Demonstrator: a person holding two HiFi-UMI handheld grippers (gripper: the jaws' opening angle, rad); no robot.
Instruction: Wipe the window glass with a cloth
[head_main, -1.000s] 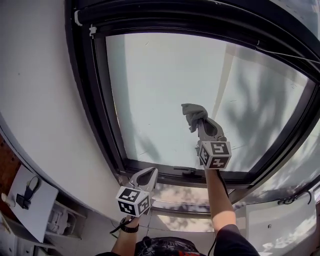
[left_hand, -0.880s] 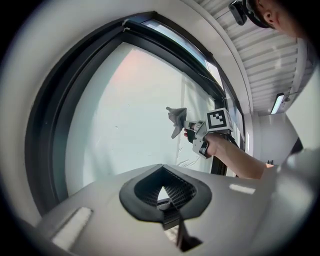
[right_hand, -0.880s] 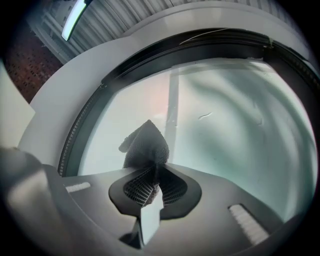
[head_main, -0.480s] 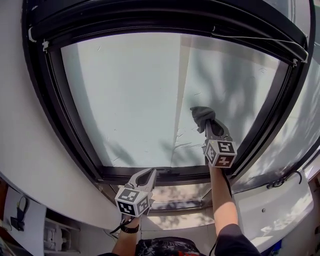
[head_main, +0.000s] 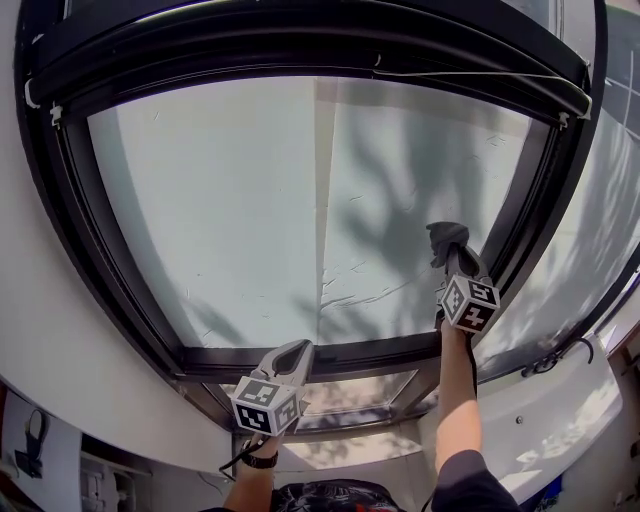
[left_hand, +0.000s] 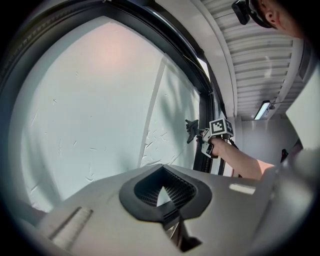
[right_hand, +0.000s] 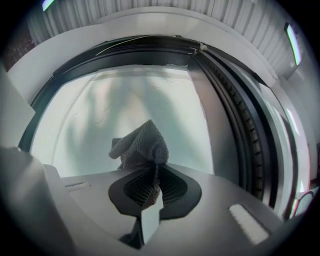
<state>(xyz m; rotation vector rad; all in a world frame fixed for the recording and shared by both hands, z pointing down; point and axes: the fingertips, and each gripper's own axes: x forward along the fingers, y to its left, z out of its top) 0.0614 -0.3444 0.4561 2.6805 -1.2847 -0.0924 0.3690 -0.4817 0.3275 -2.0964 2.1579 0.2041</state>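
Note:
A large pane of window glass (head_main: 280, 200) in a black frame (head_main: 120, 290) fills the head view. My right gripper (head_main: 450, 252) is shut on a grey cloth (head_main: 445, 238) and holds it against the glass near the pane's lower right, close to the frame's right side. In the right gripper view the bunched cloth (right_hand: 140, 145) sticks out from between the pads. My left gripper (head_main: 290, 352) hangs shut and empty below the pane's bottom frame, away from the glass. The left gripper view shows its jaws together (left_hand: 162, 192) and the right gripper (left_hand: 196, 132) with the cloth (left_hand: 190, 130) further along the glass.
A white wall (head_main: 60, 360) curves round the window's left side. Faint streaks mark the glass (head_main: 350, 280) near the lower middle. A thin cord (head_main: 480, 75) runs along the top frame. More glazing (head_main: 600, 250) continues to the right. A ceiling light (left_hand: 262, 109) shows indoors.
My right gripper has swept the cloth across the glass toward the pane's right edge. The head view has swung with it, so the window now sits further left. The left gripper stays low and shut.

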